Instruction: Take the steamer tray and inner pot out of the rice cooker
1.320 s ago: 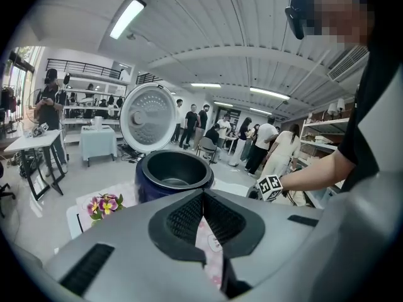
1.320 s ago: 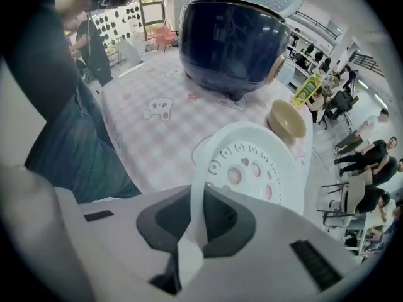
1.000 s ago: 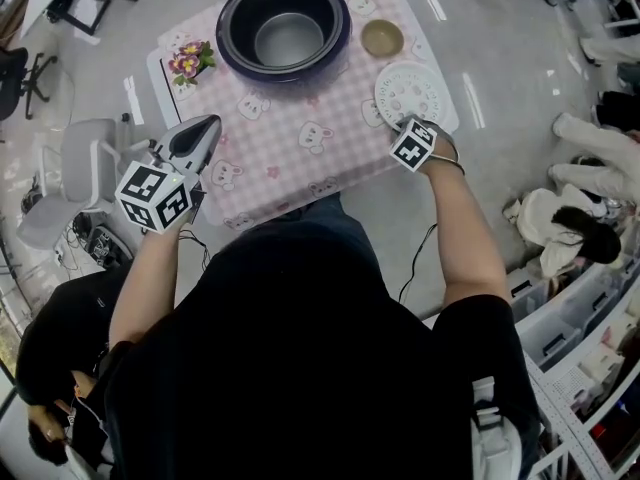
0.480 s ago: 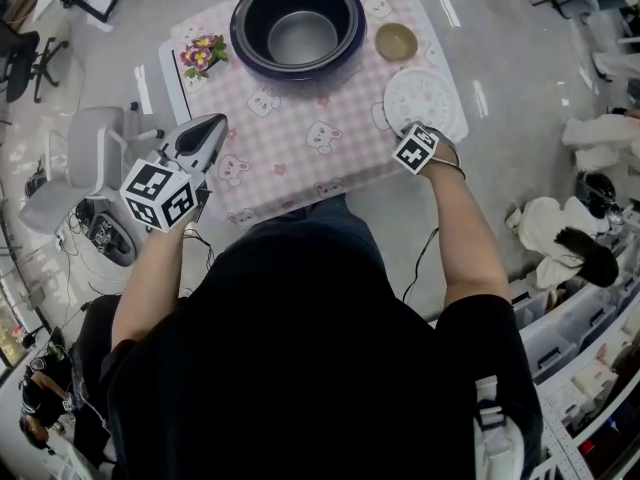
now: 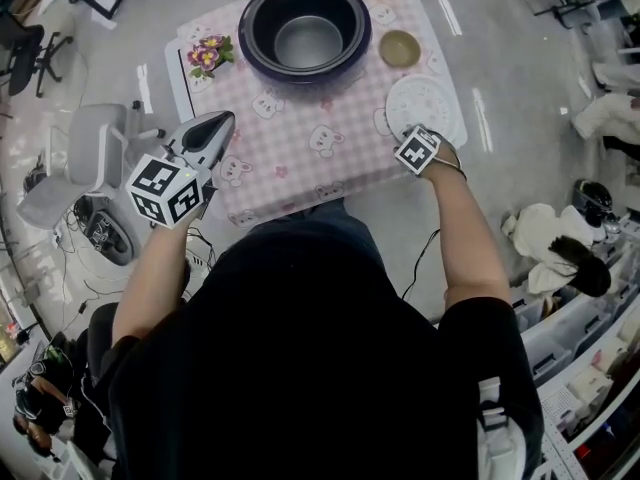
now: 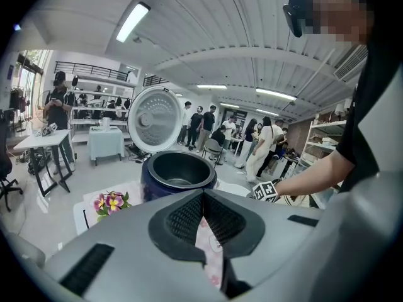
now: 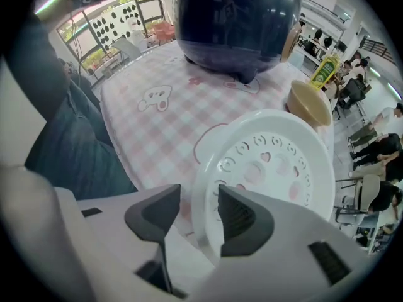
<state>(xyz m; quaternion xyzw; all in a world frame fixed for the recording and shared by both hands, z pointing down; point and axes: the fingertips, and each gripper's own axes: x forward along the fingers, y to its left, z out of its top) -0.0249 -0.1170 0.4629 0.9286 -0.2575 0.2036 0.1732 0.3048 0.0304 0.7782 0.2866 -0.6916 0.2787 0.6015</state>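
One item is out: steamer tray (image 7: 271,162) lies on the surface (image 5: 300,158), 4 o'clock from the rice cooker (image 5: 300,76). Right gripper (image 7: 195,197) fingers are opening around its rim. Left gripper (image 6: 203,197) fingers are closed and empty. Inner pot (image 5: 305,40) sits inside the cooker and is judged the next item to extract.

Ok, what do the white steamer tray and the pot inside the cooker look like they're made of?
The steamer tray looks like glossy white plastic, going by its shine and the heart and slot cut-outs. The inner pot is probably metal with a dark matte non-stick coating; its floor shows a dull grey sheen.
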